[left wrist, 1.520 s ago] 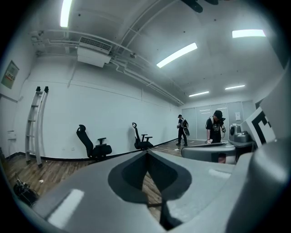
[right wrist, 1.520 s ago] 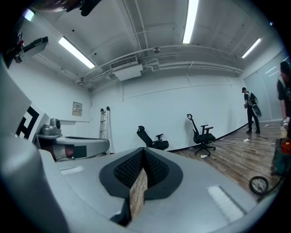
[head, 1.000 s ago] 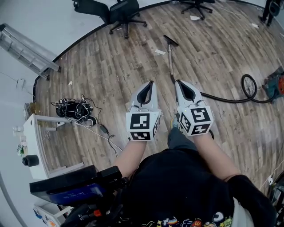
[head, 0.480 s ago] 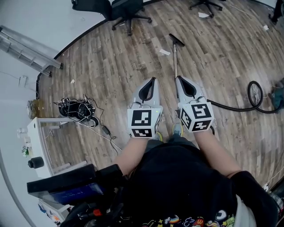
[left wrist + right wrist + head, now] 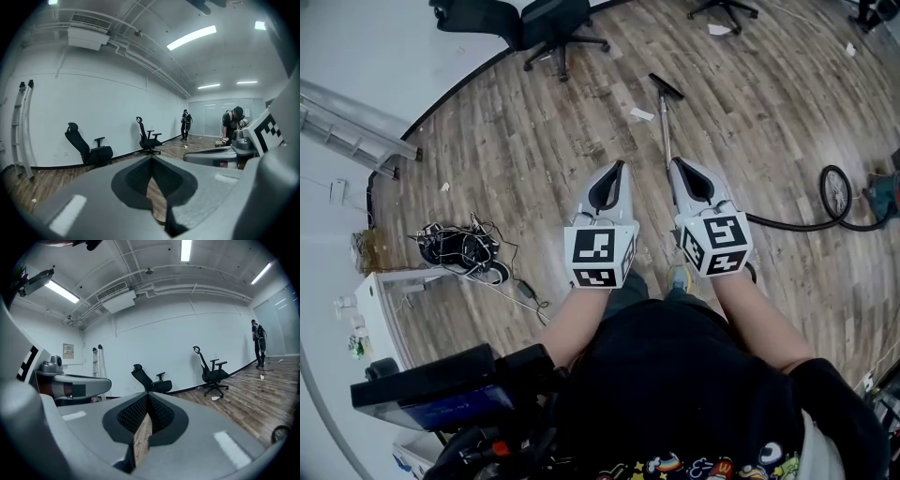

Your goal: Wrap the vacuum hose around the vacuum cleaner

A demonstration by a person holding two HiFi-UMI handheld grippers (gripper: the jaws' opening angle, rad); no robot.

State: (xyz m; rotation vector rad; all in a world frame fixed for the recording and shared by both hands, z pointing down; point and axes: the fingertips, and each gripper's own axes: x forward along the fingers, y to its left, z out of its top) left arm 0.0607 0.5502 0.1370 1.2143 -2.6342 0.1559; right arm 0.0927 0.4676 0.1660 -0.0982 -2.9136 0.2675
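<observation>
While you hold both side by side over the wood floor (image 5: 534,141), your left gripper (image 5: 620,167) and right gripper (image 5: 676,163) each have jaws closed tip to tip, empty. Vacuum hose (image 5: 797,225) lies on the floor to your right, looping toward the vacuum cleaner (image 5: 886,192) at the edge.

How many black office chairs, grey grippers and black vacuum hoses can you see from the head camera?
Black swivel office chairs: 3 (one cut off at the top edge)
Grey grippers with marker cubes, left gripper and right gripper: 2
Black vacuum hose: 1
Total: 6
</observation>
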